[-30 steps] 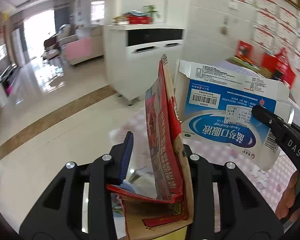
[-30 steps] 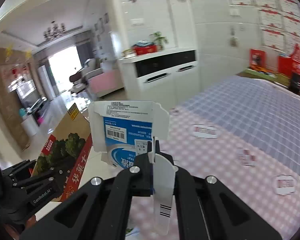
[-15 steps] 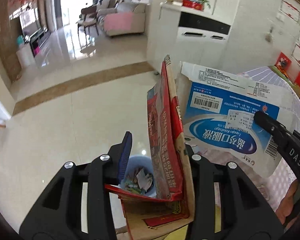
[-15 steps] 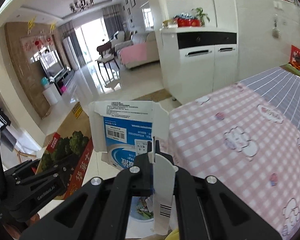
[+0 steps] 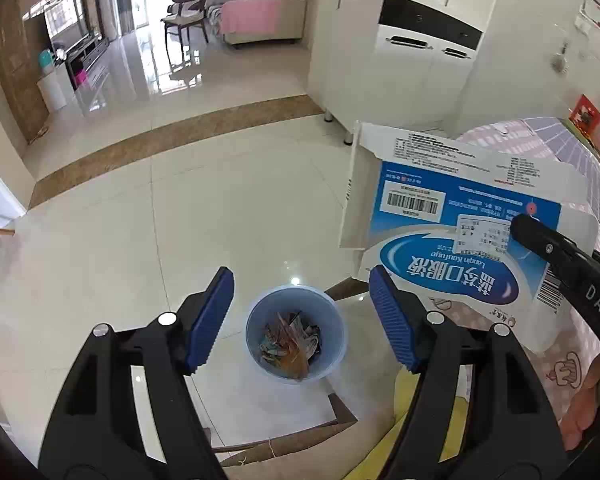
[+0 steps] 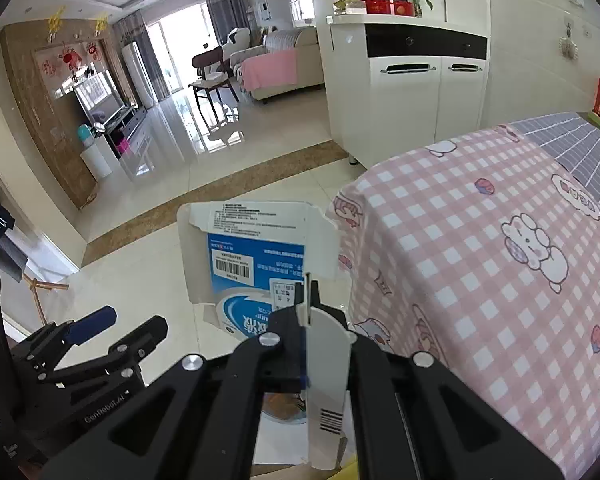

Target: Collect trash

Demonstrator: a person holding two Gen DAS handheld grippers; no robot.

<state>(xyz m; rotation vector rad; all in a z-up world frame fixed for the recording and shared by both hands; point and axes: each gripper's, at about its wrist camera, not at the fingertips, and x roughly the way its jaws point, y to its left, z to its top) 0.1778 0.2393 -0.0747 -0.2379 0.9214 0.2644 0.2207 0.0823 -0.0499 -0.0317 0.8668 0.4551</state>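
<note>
Between opening left gripper (image 5: 302,322), cardboard gone

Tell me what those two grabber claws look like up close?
Both are black frames with silver screws. The left gripper has blue ribbed pads on its fingertips and white lettering reading GenRobot.AI on its side. The right gripper has the letters DAS printed in white on one finger.

Both wrist views look steeply down, sharing the blue bin (image 5: 295,334) and floor (image 5: 180,220).
</note>
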